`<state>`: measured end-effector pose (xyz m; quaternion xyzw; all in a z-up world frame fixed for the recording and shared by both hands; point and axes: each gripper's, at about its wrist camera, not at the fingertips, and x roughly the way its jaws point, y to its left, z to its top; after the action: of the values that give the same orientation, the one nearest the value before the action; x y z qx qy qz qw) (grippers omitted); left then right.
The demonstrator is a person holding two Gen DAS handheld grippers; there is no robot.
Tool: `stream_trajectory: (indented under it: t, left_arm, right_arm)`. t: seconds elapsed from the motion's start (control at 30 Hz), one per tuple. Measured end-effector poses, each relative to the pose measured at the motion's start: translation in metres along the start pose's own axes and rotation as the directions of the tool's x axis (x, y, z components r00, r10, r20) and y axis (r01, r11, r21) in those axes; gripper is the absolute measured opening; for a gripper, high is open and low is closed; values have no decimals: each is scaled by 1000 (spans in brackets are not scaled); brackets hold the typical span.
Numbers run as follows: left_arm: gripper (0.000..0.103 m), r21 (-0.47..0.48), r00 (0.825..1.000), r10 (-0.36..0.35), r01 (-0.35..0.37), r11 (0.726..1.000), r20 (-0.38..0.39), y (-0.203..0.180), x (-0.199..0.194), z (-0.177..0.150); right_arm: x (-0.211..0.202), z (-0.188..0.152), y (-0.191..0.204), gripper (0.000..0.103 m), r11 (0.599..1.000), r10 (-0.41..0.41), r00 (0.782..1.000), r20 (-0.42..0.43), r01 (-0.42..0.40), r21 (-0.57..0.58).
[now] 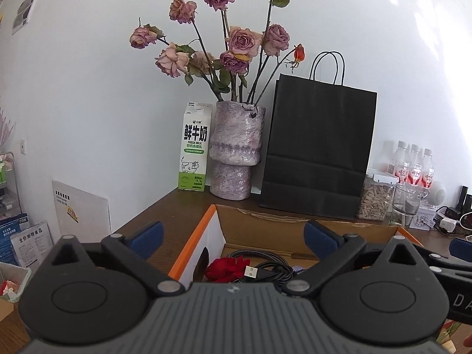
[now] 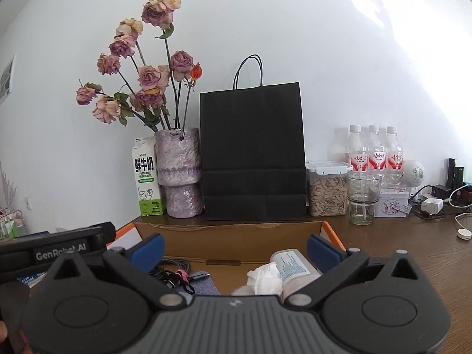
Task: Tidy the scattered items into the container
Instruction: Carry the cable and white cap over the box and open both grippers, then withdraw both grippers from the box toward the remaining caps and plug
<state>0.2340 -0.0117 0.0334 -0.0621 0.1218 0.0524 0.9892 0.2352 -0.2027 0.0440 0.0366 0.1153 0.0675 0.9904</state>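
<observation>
Inside the cardboard box (image 2: 236, 236), just ahead of and below both grippers, the cables (image 1: 265, 268), red flower (image 1: 227, 268), tissue (image 2: 265, 280) and bottle (image 2: 295, 265) are seen. The left gripper (image 1: 233, 236) and right gripper (image 2: 234, 249) are held with fingers wide apart, nothing between them.

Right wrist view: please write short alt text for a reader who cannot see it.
The open right gripper hovers, holding nothing, over a cardboard box containing cables, crumpled tissue and a white bottle. Behind stand a black paper bag, dried roses and a milk carton.
</observation>
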Motion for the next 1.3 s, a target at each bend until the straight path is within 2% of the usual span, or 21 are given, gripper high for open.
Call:
stream_trajectory:
  t: [0.63, 1.3]
  left_arm:
    - [103, 2, 1000, -6, 6, 1000, 16, 3, -6, -6]
    - [103, 28, 998, -43, 42, 999, 36, 1, -20, -13]
  right_arm:
    - [-10, 0, 1, 103, 1000, -10, 1000, 23, 10, -8]
    - [-25, 0, 3, 103, 999, 8, 999, 36, -7, -41]
